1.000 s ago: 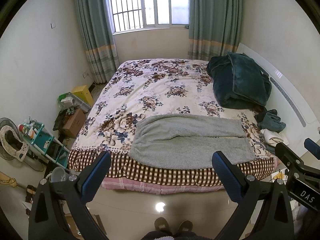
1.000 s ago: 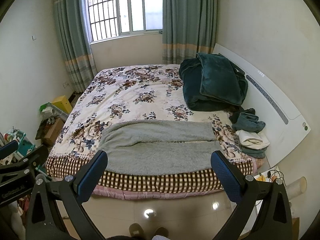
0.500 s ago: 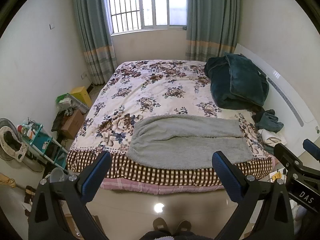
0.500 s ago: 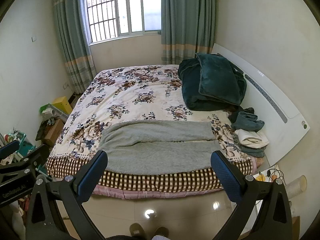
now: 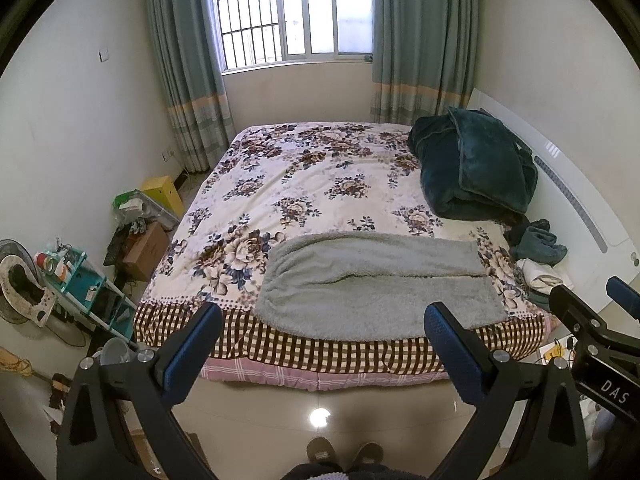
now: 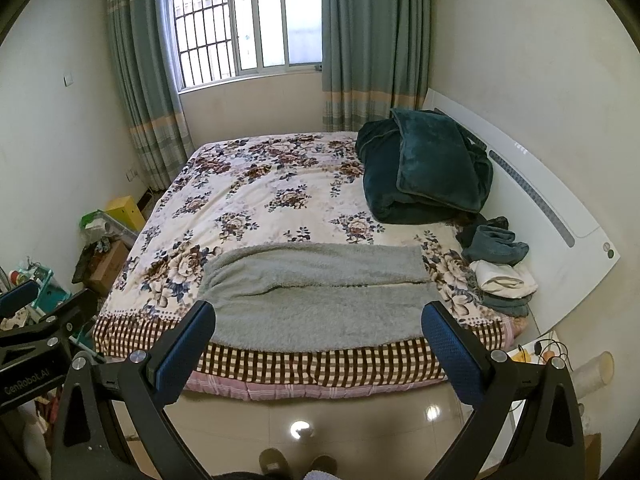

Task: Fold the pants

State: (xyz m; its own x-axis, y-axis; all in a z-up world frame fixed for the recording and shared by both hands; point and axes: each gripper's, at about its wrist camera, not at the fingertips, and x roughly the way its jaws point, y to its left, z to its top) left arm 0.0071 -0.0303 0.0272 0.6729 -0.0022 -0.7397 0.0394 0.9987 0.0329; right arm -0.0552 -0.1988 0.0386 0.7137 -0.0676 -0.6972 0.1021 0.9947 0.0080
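Observation:
Grey fleece pants [image 5: 376, 286] lie flat across the near edge of the bed, waist to the left, both legs side by side pointing right; they also show in the right wrist view [image 6: 320, 292]. My left gripper [image 5: 324, 320] is open and empty, held back over the floor in front of the bed. My right gripper [image 6: 320, 320] is open and empty too, at a like distance. Each gripper shows at the edge of the other's view.
The bed [image 5: 320, 184] has a floral cover with a checked border. A dark green blanket [image 5: 472, 168] and a small pile of clothes [image 6: 496, 264] lie by the white headboard [image 6: 552, 216] on the right. Boxes and a teal shelf [image 5: 88, 280] stand at the left. Tiled floor lies below.
Both views have tilted slightly upward and the bed sits a little lower and farther in frame. The pants have not moved. Both grippers stay open.

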